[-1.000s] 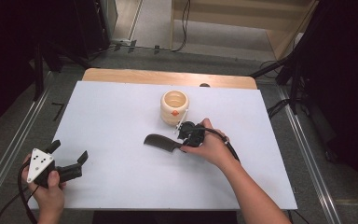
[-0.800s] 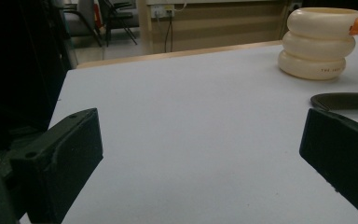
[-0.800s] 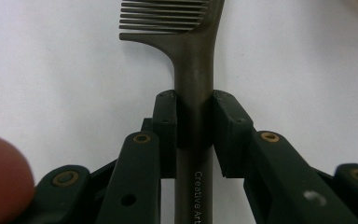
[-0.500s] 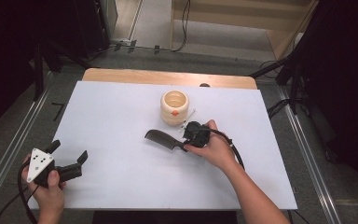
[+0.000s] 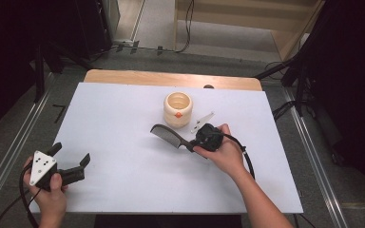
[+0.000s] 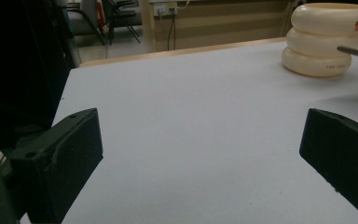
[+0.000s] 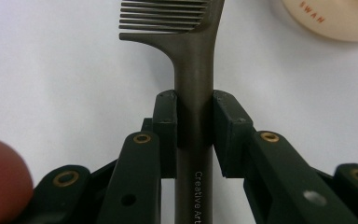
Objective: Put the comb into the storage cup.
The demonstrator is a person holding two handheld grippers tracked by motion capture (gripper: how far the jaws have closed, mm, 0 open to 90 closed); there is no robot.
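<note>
White table mat point(image 5: 123, 118), cream ringed cup point(image 5: 177, 109) up the middle. Dark comb point(image 5: 168, 136) sits just below the cup, long axis running diagonal, teeth end up-left, handle down-right into the right gripper point(image 5: 200, 140). Right forearm comes in from bottom right, hand wrapped over the gripper body. Jaws clamped on the comb handle, pads pressing both sides. Left gripper point(image 5: 71, 159) low near the mat's bottom-left corner, jaws wide apart, holding nothing.

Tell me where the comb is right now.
In the high view the comb sits near the middle of the white table, its handle clamped in the right gripper, teeth end pointing left, just in front of the cream ringed cup.
</note>
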